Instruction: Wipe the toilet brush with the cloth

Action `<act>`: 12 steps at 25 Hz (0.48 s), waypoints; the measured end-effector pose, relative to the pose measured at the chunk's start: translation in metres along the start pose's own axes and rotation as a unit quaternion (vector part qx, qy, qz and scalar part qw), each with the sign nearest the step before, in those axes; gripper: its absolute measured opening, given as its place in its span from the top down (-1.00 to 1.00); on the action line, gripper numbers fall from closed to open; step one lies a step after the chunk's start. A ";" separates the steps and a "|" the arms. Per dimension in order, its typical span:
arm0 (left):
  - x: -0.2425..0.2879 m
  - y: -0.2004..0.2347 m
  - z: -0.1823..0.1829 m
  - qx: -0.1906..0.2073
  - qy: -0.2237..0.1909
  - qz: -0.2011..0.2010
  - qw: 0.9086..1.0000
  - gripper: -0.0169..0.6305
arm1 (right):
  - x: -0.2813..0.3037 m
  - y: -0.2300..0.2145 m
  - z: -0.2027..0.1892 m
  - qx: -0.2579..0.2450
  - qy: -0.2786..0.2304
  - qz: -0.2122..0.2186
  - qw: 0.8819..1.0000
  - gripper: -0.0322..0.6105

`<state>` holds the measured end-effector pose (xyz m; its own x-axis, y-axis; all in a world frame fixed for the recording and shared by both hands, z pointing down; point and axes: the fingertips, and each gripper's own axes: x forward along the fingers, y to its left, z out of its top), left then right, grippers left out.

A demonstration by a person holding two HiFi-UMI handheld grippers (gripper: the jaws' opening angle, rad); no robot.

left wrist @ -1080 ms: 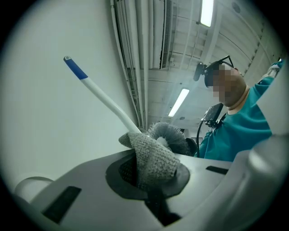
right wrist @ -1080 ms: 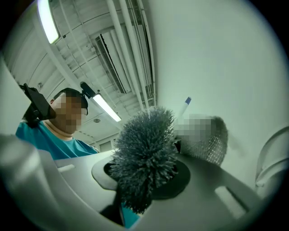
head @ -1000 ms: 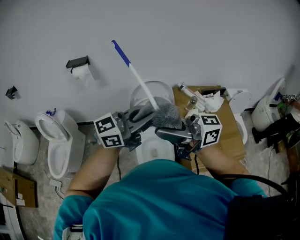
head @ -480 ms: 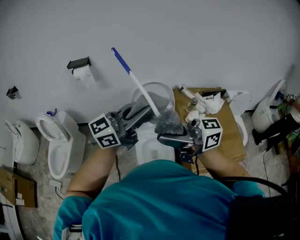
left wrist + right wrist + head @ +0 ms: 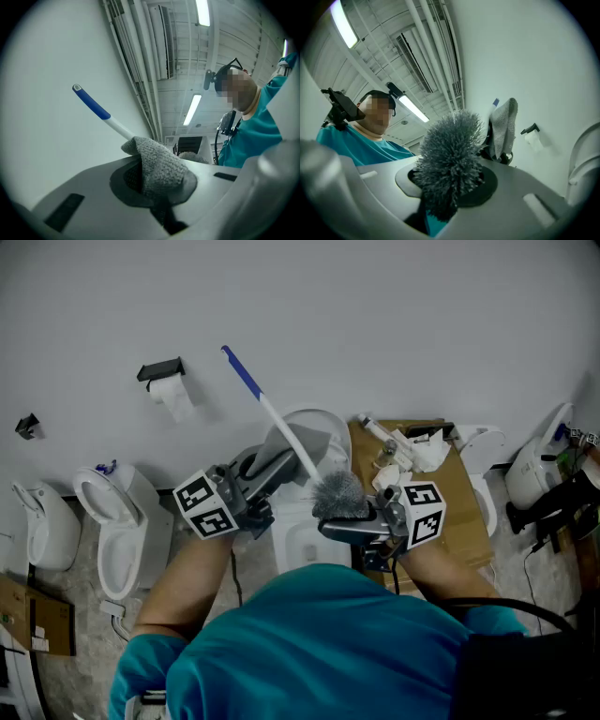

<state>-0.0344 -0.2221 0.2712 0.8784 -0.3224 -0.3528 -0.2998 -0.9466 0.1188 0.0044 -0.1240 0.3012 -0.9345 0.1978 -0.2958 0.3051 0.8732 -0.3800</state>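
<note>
The toilet brush has a blue handle tip, a white shaft and a grey bristle head. My right gripper is shut on the bristle head, which fills the gap between its jaws. My left gripper is shut on a folded grey cloth, which lies against the shaft a little above the bristles. In the left gripper view the cloth bulges from the jaws, and the shaft runs behind its top fold. The right gripper view shows that cloth hanging just beyond the bristles.
A white toilet stands right below the grippers, with two more toilets at the left. A toilet paper holder hangs on the wall. A cardboard sheet with white parts lies at the right, beside further toilets and black cables.
The left gripper has drawn the cloth leftward along the shaft, away from the bristle head. The brush handle has tipped slightly lower. The right gripper has barely moved.
</note>
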 end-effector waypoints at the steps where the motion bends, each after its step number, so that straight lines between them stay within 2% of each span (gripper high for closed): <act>1: 0.000 0.000 0.000 0.002 -0.001 0.001 1.000 0.91 | -0.002 0.001 -0.002 0.000 0.001 0.002 1.000 0.52; 12: -0.010 0.014 0.012 0.028 -0.006 0.020 0.999 0.91 | -0.005 0.006 -0.008 0.016 0.011 0.028 0.999 0.52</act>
<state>-0.0519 -0.2324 0.2654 0.8609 -0.3595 -0.3599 -0.3548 -0.9314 0.0816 0.0098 -0.1164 0.3073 -0.9196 0.2557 -0.2984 0.3621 0.8464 -0.3906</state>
